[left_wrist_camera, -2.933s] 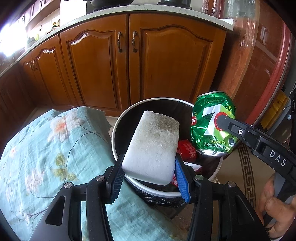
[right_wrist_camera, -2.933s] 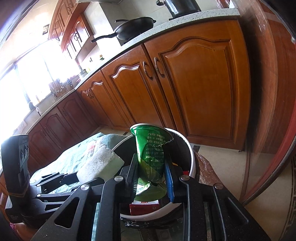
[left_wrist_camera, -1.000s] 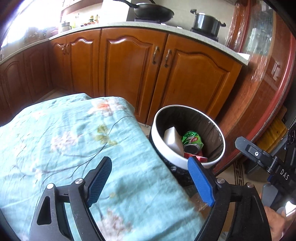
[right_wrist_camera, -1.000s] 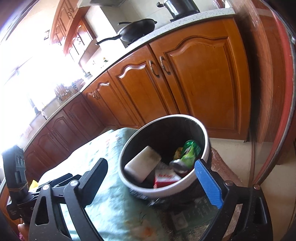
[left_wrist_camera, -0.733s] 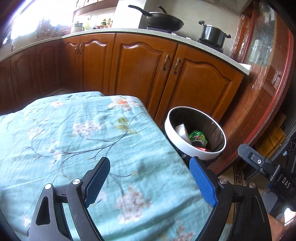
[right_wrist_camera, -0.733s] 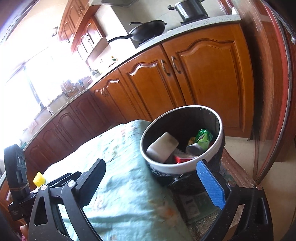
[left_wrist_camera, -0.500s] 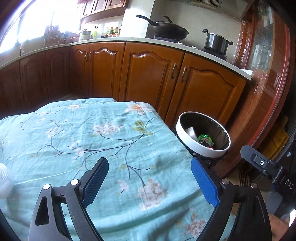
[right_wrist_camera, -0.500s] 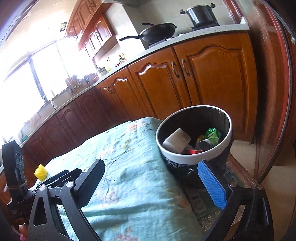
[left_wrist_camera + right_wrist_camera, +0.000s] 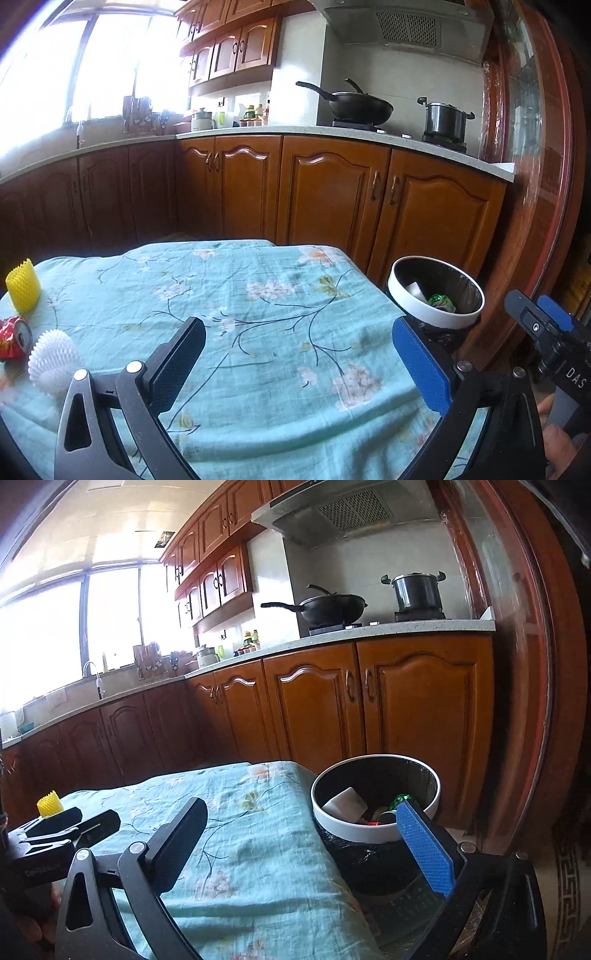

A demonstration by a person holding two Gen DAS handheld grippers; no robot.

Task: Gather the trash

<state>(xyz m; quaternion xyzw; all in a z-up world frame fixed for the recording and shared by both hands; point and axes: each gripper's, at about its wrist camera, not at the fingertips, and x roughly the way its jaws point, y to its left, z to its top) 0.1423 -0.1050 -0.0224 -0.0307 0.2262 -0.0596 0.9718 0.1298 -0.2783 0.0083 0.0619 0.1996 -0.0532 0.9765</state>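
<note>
The fingers (image 9: 421,369) of the left gripper (image 9: 295,365) have just been opening and stand wide with nothing between them; the right gripper (image 9: 303,845) is spread wide and empty too. A white block (image 9: 345,803) and a green can (image 9: 439,301) already lie in the bin (image 9: 428,314) just off the worktop's (image 9: 258,295) far right corner. Left to collect, by my reading: a crushed red can (image 9: 13,338), a white spiky ball (image 9: 55,362) and a yellow foam sleeve (image 9: 23,284) at its left edge.
</note>
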